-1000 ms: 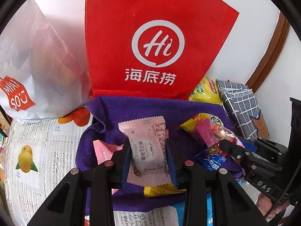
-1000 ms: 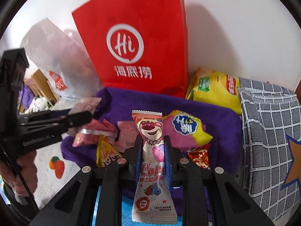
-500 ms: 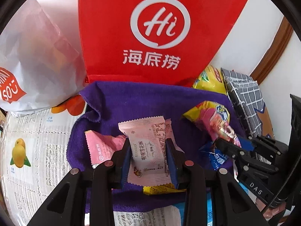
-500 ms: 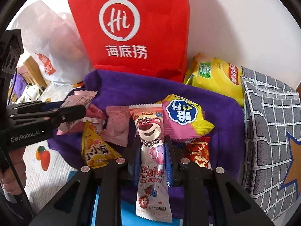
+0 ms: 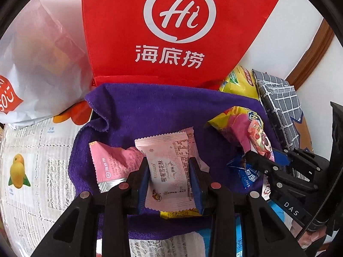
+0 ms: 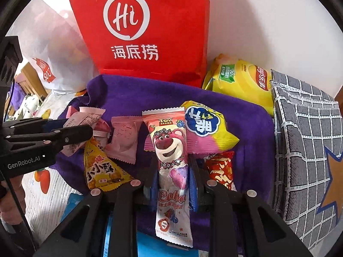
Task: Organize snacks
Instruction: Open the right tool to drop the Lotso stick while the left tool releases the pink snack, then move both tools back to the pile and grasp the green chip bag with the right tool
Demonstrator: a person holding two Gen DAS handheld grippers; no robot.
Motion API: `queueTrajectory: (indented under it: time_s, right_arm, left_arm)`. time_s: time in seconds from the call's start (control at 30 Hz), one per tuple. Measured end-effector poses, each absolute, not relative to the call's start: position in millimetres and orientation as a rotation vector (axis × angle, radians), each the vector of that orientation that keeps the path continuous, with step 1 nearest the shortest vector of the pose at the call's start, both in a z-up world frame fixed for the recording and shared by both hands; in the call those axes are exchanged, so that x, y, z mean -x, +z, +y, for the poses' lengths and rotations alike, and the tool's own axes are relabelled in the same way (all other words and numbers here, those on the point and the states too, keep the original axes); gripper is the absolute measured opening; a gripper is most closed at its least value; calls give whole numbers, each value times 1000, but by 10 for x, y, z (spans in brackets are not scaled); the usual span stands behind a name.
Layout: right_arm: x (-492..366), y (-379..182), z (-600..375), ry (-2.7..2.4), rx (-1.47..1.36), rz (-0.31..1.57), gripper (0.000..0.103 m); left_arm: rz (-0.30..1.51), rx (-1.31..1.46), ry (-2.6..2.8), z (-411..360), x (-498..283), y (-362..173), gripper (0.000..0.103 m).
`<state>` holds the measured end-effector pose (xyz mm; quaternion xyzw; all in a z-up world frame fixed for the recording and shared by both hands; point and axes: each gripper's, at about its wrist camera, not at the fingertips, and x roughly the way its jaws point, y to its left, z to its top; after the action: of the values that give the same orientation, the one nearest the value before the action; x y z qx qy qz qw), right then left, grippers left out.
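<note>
My left gripper [image 5: 169, 169] is shut on a pale pink snack packet [image 5: 169, 160] and holds it low over the purple cloth [image 5: 160, 111]. My right gripper [image 6: 173, 169] is shut on a long Lotso bear candy packet [image 6: 169, 150] over the same cloth [image 6: 139, 98]. On the cloth lie a pink sachet [image 5: 109, 165], a yellow-pink puffed bag [image 6: 205, 128], a yellow triangular pack [image 6: 100, 169], a red candy [image 6: 220, 169] and a pink packet [image 6: 126, 139]. Each gripper shows in the other's view: left [image 6: 70, 132], right [image 5: 257, 160].
A red Hi tote bag [image 5: 171, 32] stands upright behind the cloth against the white wall. A white plastic bag [image 5: 38, 64] is at the back left. A yellow chips bag [image 6: 242, 81] and a grey grid cushion [image 6: 306, 139] are on the right. A fruit-print tablecloth [image 5: 32, 160] lies at left.
Both grippers moved forward and lower toward the cloth and red bag, each still holding its packet. The red bag and the snacks look larger and nearer.
</note>
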<state>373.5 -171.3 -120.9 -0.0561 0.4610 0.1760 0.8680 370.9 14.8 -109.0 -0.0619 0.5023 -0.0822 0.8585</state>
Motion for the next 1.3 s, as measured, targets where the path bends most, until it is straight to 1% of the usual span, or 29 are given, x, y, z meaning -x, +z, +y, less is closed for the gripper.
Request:
queueTrajectory:
  time_s: [0.13, 0.2, 0.33, 0.37, 0.47, 0.5, 0.53, 0.6, 0.63, 0.8, 0.87, 1.1, 1.17, 1.3]
  right_arm:
    - [-3743, -1211, -1721, 357, 115, 971, 32]
    - [-3740, -1206, -1719, 356, 111, 973, 41]
    - [-3706, -1169, -1691, 363, 127, 954, 47]
    - [-3697, -1156, -1683, 364, 130, 954, 51]
    - [-3657, -1092, -1671, 386, 117, 939, 53]
    - [-3646, -1070, -1672, 395, 108, 938, 56]
    - [-3632, -1046, -1673, 404, 101, 937, 57]
    - [-3596, -989, -1677, 410, 93, 926, 59]
    - [-3576, -960, -1682, 412, 93, 917, 59]
    - [-3403, -765, -1761, 399, 90, 853, 67]
    - [-3326, -687, -1820, 389, 60, 829, 68]
    - [-3051, -557, -1957, 326, 30, 810, 69]
    - [-2956, -544, -1997, 310, 15, 817, 69]
    - [-2724, -502, -2049, 278, 1, 822, 69]
  left_arm:
    - [1062, 129, -173, 129, -3718, -1109, 33]
    - [1061, 125, -172, 117, -3720, -1107, 34]
    - [1063, 130, -177, 118, -3722, -1096, 34]
    - [1062, 129, -176, 119, -3719, -1088, 34]
    - [1055, 132, -183, 122, -3695, -1045, 34]
    - [1052, 134, -187, 121, -3687, -1026, 35]
    - [1048, 138, -195, 117, -3676, -999, 35]
    - [1042, 155, -207, 136, -3634, -941, 41]
    - [1037, 160, -211, 137, -3619, -912, 46]
    - [999, 161, -219, 160, -3512, -746, 47]
    - [990, 161, -224, 158, -3468, -693, 47]
    - [941, 144, -267, 40, -3284, -466, 48]
    - [917, 131, -289, -14, -3198, -368, 51]
    - [865, 101, -313, -85, -2992, -176, 55]
